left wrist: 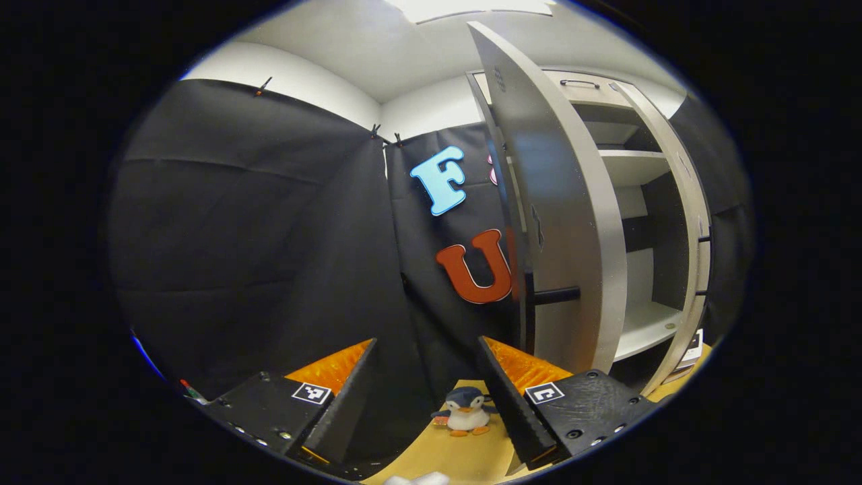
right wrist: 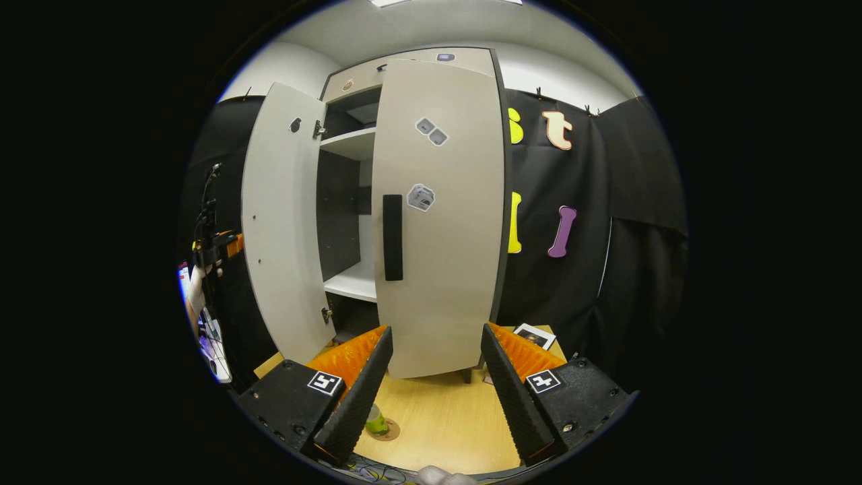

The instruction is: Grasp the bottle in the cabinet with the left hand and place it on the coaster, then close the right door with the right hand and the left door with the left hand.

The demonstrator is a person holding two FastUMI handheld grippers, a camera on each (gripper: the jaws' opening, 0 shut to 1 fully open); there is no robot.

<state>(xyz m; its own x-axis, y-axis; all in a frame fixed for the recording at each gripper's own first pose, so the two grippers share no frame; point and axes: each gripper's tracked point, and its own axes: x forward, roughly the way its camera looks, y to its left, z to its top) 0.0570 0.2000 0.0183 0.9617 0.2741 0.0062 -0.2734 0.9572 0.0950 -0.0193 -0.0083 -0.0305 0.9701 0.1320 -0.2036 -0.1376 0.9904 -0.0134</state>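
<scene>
The pale wooden tabletop (right wrist: 444,417) carries the cabinet (right wrist: 363,202), whose right door (right wrist: 438,222) is shut and left door (right wrist: 279,222) stands open. In front of the cabinet, the bottle (right wrist: 376,422) stands on the coaster (right wrist: 389,431) beside the right gripper (right wrist: 434,377), jaws wide and empty. The left gripper (left wrist: 425,377), jaws also wide and empty, faces a toy penguin (left wrist: 466,412) beside the cabinet's open door

In the right gripper view the bottle (right wrist: 376,421) is half hidden behind the right hand-held gripper (right wrist: 436,377), its top out of sight. The closed right door (right wrist: 441,215) covers that half of the cabinet. The card (right wrist: 535,335) on the bench (right wrist: 438,417) is too small to make out.
</scene>
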